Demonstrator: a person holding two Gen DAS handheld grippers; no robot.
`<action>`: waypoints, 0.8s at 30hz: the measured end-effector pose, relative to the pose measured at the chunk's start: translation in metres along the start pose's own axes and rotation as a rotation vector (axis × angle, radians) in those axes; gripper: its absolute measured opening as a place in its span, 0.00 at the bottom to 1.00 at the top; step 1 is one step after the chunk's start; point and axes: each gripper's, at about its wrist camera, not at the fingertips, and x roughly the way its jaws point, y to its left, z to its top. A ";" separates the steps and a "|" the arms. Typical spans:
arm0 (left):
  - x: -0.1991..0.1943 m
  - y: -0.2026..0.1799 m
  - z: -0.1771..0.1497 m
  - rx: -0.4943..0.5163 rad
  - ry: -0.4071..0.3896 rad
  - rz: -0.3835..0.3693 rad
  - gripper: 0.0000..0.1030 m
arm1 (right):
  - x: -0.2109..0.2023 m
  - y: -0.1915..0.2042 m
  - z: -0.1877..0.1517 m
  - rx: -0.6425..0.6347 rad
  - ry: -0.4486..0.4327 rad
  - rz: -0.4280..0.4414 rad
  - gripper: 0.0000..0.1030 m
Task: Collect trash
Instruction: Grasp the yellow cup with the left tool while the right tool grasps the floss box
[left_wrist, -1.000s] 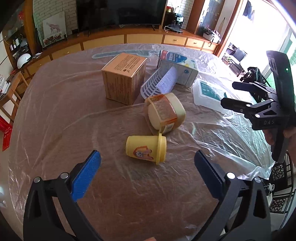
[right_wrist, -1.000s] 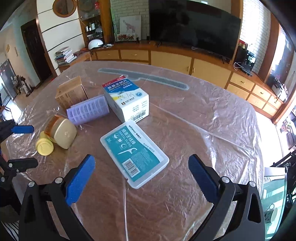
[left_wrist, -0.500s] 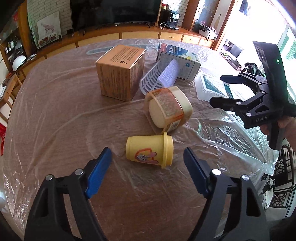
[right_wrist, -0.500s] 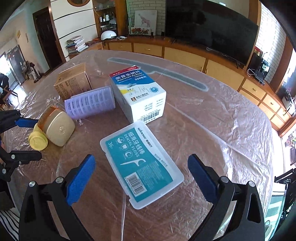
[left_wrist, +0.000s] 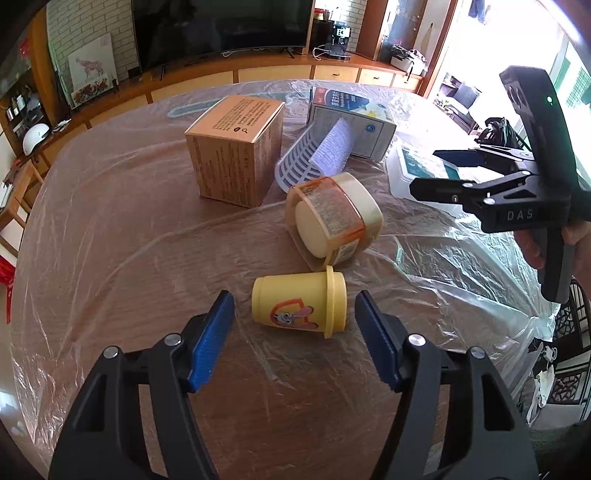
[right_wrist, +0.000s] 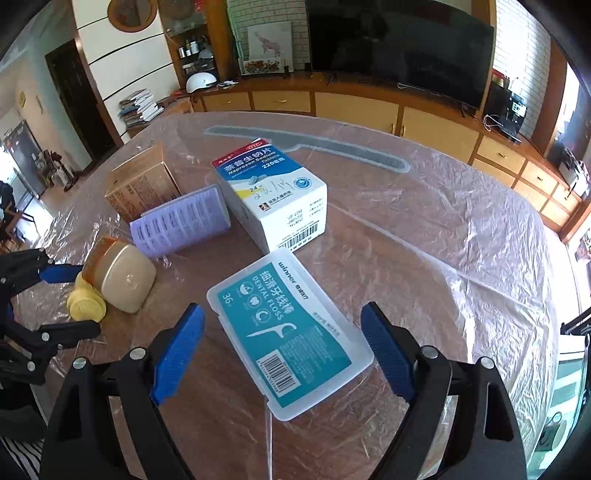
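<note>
While the left gripper (left_wrist: 294, 314) is held low in the frame, its jaws have just been closing around a small yellow cup (left_wrist: 299, 307) lying on its side, but the blue pads are not yet touching it. The right gripper (right_wrist: 282, 338) has also been closing, and a dental floss case (right_wrist: 288, 334) is seen flat between its pads, untouched. Both items are placed on a plastic-covered table (left_wrist: 122, 229).

Two matte black handheld tools, angular plastic frames. Left tool (left_wrist: 295, 317): blue ribbed pads (left_wrist: 210, 341), round silver screws along both arms. Right tool (right_wrist: 282, 339): same blue serrated pads (right_wrist: 386, 354), same silver screws. On right tool's body, white "DAS" lettering, small green light on upright black housing.
</note>
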 end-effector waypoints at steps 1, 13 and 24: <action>0.000 0.000 0.001 0.001 0.000 0.001 0.66 | 0.000 -0.002 0.001 0.007 0.007 0.007 0.82; -0.001 -0.003 0.001 0.010 -0.002 0.031 0.45 | 0.005 0.010 -0.002 -0.038 0.042 -0.017 0.67; -0.009 0.001 0.002 0.011 -0.030 0.011 0.44 | -0.010 0.006 -0.008 0.052 0.001 0.011 0.58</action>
